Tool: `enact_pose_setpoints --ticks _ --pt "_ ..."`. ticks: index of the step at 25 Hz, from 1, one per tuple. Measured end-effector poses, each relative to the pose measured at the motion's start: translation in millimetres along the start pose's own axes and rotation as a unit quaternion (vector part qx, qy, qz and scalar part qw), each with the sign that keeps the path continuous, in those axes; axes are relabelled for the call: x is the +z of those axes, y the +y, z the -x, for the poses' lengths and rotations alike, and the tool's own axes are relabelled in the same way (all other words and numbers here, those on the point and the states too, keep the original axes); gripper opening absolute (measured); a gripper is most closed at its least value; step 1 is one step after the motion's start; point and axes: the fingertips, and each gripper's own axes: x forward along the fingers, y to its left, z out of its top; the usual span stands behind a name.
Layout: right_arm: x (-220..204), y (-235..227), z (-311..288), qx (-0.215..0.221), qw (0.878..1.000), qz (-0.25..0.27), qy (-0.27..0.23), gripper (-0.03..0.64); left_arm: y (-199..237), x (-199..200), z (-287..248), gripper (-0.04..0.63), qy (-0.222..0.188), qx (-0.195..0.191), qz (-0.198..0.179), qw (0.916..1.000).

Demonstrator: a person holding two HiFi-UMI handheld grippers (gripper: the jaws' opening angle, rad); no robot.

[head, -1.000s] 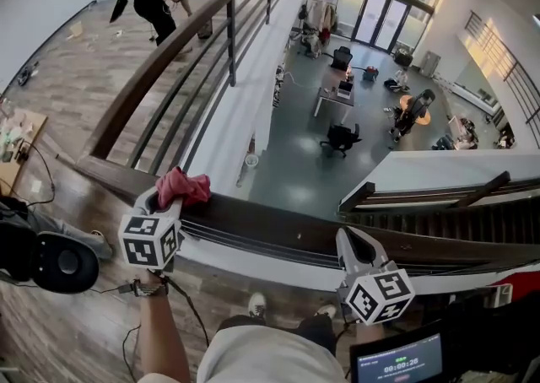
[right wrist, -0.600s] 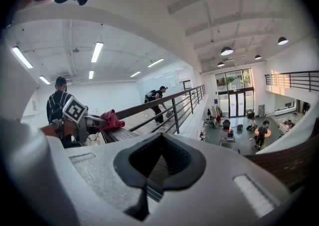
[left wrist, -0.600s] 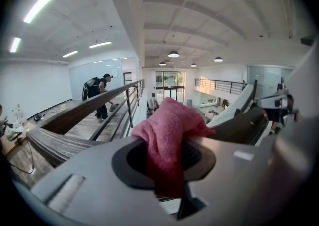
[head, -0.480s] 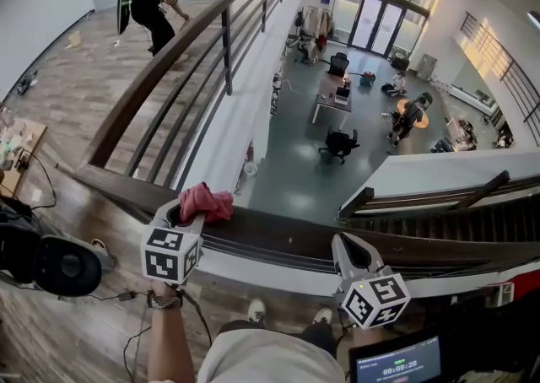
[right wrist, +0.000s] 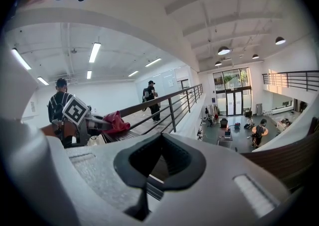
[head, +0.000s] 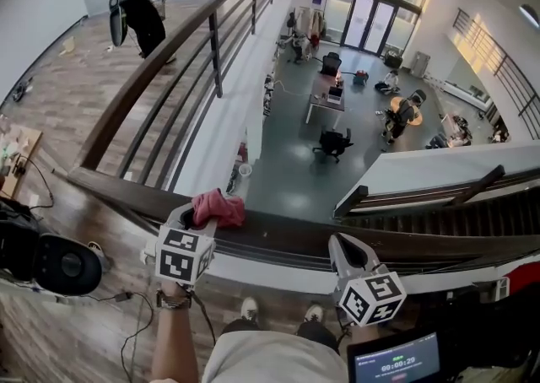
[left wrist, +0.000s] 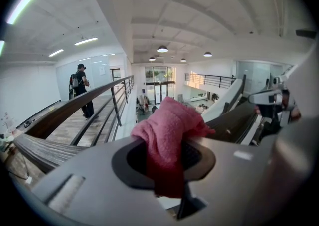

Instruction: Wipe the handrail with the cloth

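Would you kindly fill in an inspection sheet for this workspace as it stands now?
Surface: handrail, dark wood, bare right of the cloth.
Job's things: cloth, pink, lying on the handrail.
Clutter: nothing seen on the handrail.
Grippers: left gripper shut on cloth; right gripper shut, empty, by the handrail.
Cables: cable trailing below the left gripper.
Surroundings: person on the far walkway; atrium below.

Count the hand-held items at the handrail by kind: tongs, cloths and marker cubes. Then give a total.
Tongs: 2 (left tongs, right tongs)
Cloths: 1 (pink cloth, clamped in the left tongs)
Marker cubes: 2 (left marker cube, right marker cube)
Total: 5
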Motion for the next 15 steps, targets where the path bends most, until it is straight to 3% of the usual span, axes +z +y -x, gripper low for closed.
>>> enact_pose_setpoints --ticks 7,15 --pt "4 -28 16 -0.003 1.000 -0.002 -0.004 0.002 -31 6 -10 0.101 0.005 -0.007 -0.002 1.0000" --pt "8 -55 29 -0.008 1.000 -0.018 -0.012 0.002 -78 14 -23 0.101 0.028 -0.041 -0.023 0.9985"
